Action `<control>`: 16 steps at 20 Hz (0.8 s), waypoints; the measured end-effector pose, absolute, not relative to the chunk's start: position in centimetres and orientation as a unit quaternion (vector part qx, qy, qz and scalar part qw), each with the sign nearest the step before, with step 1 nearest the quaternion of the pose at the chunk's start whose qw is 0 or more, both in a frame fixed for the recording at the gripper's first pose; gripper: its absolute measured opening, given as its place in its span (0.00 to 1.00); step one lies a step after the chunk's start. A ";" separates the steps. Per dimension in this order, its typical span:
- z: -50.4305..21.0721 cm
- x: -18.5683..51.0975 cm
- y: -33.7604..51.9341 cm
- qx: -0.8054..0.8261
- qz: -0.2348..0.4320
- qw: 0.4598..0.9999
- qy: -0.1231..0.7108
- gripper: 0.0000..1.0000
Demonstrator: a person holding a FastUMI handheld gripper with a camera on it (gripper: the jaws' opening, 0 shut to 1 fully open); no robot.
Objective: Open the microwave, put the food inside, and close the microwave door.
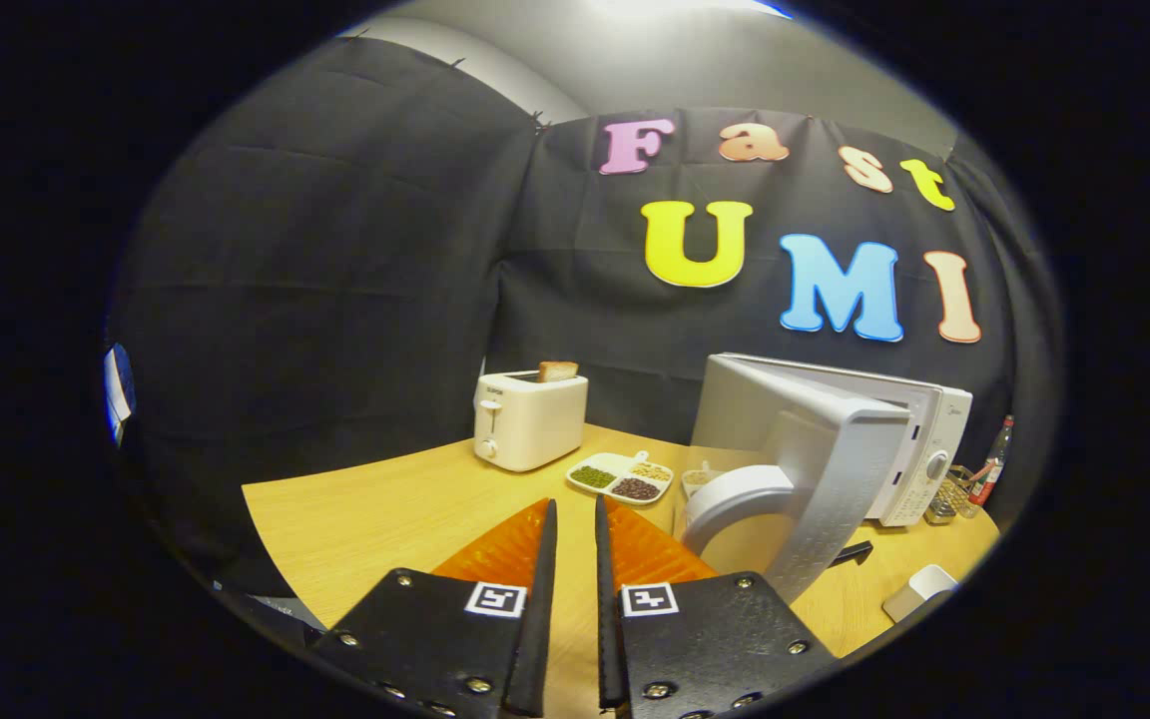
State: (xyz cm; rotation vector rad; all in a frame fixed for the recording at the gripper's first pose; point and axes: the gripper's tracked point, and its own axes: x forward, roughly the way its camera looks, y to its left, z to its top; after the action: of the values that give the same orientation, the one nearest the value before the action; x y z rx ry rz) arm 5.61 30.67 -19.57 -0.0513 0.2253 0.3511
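Note:
The white microwave (929,439) stands on the right of the wooden table (365,509). Its door (815,449) is swung wide open towards me, edge on, just right of and beyond the fingers. My gripper (573,504) is low over the table, its fingers almost together with a thin slit between them. An orange ribbed plate (495,549) spreads out on both sides of the fingers and looks pinched in that slit. The gripper body hides its near part. I cannot make out any food on it.
A white toaster (528,419) with a slice of toast (557,370) stands at the back left. A divided dish of beans (621,477) and a small bowl (700,479) lie beyond the fingers. Right of the microwave are a bottle (994,464) and a white cup (919,591).

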 end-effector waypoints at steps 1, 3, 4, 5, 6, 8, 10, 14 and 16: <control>-19.9 6.3 29.7 -0.012 0.172 0.978 0.116 0.20; -19.9 7.8 26.7 -0.007 0.153 0.980 0.124 0.20; -19.7 8.6 25.0 -0.004 0.144 0.981 0.128 0.09; -19.5 9.1 23.7 -0.002 0.130 0.984 0.123 0.08; -19.3 10.0 22.1 -0.010 0.115 0.986 0.116 0.08; -19.3 11.4 19.3 -0.013 0.092 0.989 0.111 0.08; -18.9 12.5 16.7 -0.011 0.066 0.992 0.104 0.08; -18.9 14.9 12.3 -0.016 0.023 0.994 0.104 0.07; -19.0 16.2 10.6 -0.016 0.005 0.994 0.104 0.07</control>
State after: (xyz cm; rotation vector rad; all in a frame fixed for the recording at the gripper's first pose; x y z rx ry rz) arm 16.19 10.61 -19.04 -0.0321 0.2075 0.0092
